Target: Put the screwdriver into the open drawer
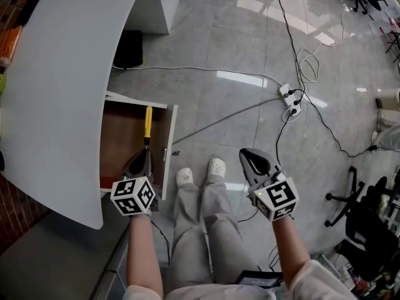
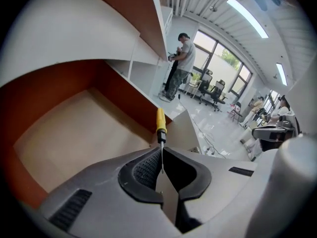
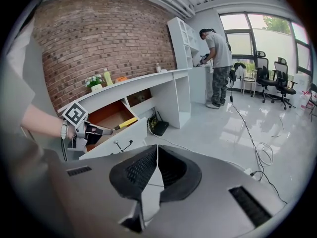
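Observation:
The screwdriver (image 1: pixel 148 122) has a yellow handle and a thin metal shaft. My left gripper (image 1: pixel 145 152) is shut on the shaft and holds the tool over the open drawer (image 1: pixel 122 130), handle pointing away from me. In the left gripper view the handle (image 2: pixel 160 122) sticks out past the jaws of the left gripper (image 2: pixel 161 151), above the drawer's brown wooden floor (image 2: pixel 74 133). My right gripper (image 1: pixel 250 156) hangs over the floor to the right of the drawer, shut and empty. The right gripper (image 3: pixel 156 150) looks across at the drawer (image 3: pixel 106 117) and the screwdriver (image 3: pixel 127 123).
A curved white desk top (image 1: pixel 56 92) overhangs the drawer's left side. The drawer's white front (image 1: pixel 169 152) stands beside my shoes (image 1: pixel 200 172). A power strip (image 1: pixel 289 99) with cables lies on the grey floor, and office chairs (image 1: pixel 356 199) stand at right. A person (image 3: pixel 216 58) stands far off.

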The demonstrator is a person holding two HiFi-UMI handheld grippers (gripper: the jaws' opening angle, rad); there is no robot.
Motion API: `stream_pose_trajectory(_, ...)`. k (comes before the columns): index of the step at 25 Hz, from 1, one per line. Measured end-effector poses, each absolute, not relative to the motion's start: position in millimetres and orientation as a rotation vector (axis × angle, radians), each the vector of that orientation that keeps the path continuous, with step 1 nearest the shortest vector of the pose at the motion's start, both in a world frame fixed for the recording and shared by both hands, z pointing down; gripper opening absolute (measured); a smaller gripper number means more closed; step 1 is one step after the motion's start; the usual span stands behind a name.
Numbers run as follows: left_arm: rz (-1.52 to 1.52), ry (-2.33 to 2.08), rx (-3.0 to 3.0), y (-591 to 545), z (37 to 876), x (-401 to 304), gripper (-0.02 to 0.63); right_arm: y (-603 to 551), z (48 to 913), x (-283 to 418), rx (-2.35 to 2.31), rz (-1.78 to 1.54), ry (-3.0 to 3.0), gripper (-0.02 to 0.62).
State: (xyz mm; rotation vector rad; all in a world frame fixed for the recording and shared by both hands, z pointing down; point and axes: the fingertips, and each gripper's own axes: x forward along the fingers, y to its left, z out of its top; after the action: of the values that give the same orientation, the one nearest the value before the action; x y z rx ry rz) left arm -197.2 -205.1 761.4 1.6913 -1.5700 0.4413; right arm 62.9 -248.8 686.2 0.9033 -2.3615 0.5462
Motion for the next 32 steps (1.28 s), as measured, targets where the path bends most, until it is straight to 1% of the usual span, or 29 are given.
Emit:
stream_pose_trajectory(9,0.530,-1.439,1.622,-205,790,-188,0.020,-255,693,71,0.927,0.562,-2.330,0.021)
stream_pose_trajectory(18,0.591,-1.388,1.535,-201,810,-187,0.020,-250,699,64,0.891,0.580,-2.319,0.021)
stream_pose_trajectory(28,0.578,-1.403,1.511,-206,816,-189,0.031,-250,701,64,0.871,0.581,-2.309,0.021)
stream_pose_trajectory(31,0.575,-1.418,1.509,-206,812,-192,0.106,-251,697,63,0.870,0.580,-2.309,0.021)
stream_pose_trajectory(32,0.574,-1.421,1.509,-207,810,-193,0.111,-252,694,62,0.871,0.577,-2.310,0.021)
